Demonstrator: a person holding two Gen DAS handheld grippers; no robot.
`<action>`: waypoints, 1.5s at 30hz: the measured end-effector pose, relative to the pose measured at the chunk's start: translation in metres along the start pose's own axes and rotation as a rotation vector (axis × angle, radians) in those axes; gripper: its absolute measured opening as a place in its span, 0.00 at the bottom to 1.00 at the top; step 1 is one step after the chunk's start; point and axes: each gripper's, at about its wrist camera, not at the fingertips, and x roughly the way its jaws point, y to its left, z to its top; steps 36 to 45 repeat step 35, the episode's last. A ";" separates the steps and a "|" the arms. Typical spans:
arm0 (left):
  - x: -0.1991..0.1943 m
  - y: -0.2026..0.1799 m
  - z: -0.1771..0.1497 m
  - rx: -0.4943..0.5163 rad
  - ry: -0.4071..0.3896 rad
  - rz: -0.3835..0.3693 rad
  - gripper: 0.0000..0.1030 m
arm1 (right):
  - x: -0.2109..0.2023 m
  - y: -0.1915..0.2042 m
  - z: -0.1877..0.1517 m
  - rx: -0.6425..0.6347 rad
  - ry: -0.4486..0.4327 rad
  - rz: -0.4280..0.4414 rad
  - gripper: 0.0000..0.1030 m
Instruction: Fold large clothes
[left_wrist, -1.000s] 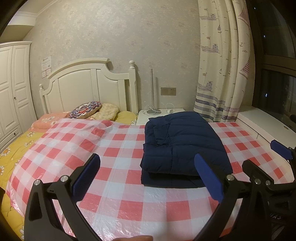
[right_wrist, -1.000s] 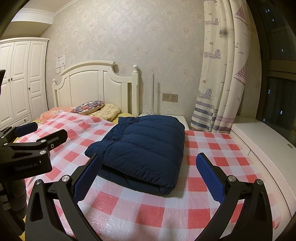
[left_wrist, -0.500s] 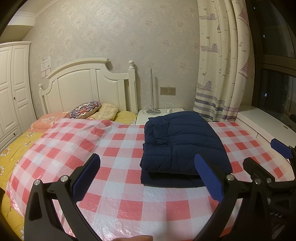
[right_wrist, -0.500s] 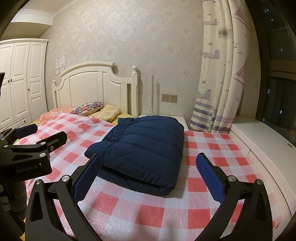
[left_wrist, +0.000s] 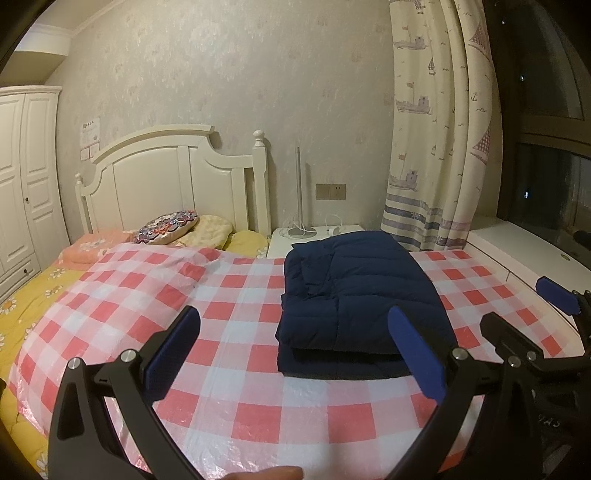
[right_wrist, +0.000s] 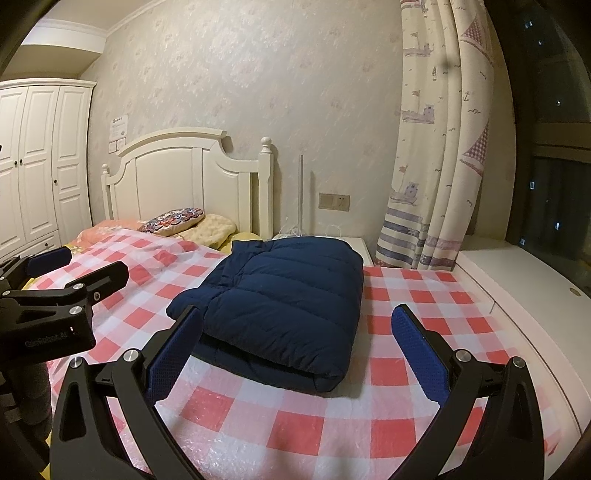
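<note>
A navy padded jacket (left_wrist: 354, 295) lies folded into a thick rectangle on the red-and-white checked cover (left_wrist: 229, 332) of the bed; it also shows in the right wrist view (right_wrist: 288, 302). My left gripper (left_wrist: 295, 339) is open and empty, held above the cover near the jacket's front left. My right gripper (right_wrist: 295, 339) is open and empty, held just short of the jacket's near edge. Each gripper shows in the other's view, the right gripper (left_wrist: 532, 325) at the right edge and the left gripper (right_wrist: 70, 273) at the left edge.
Pillows (left_wrist: 170, 229) lie by the white headboard (left_wrist: 177, 184). A white nightstand (left_wrist: 314, 236) with a lamp pole stands behind the jacket. A curtain (left_wrist: 436, 147) and a white window ledge (right_wrist: 517, 280) are on the right, a wardrobe (right_wrist: 37, 166) on the left.
Both grippers have pulled back and tilted up a little, so the jacket sits slightly lower in both views. The jacket has not moved.
</note>
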 end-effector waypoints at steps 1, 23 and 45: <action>0.000 0.001 0.000 0.000 -0.002 0.000 0.98 | -0.001 0.000 0.000 -0.002 -0.003 -0.001 0.96; -0.012 -0.004 0.000 0.033 -0.061 0.010 0.98 | -0.003 0.008 -0.001 -0.034 -0.018 -0.007 0.96; 0.092 0.068 0.014 0.017 0.193 0.050 0.98 | 0.049 -0.038 -0.003 -0.078 0.139 -0.003 0.96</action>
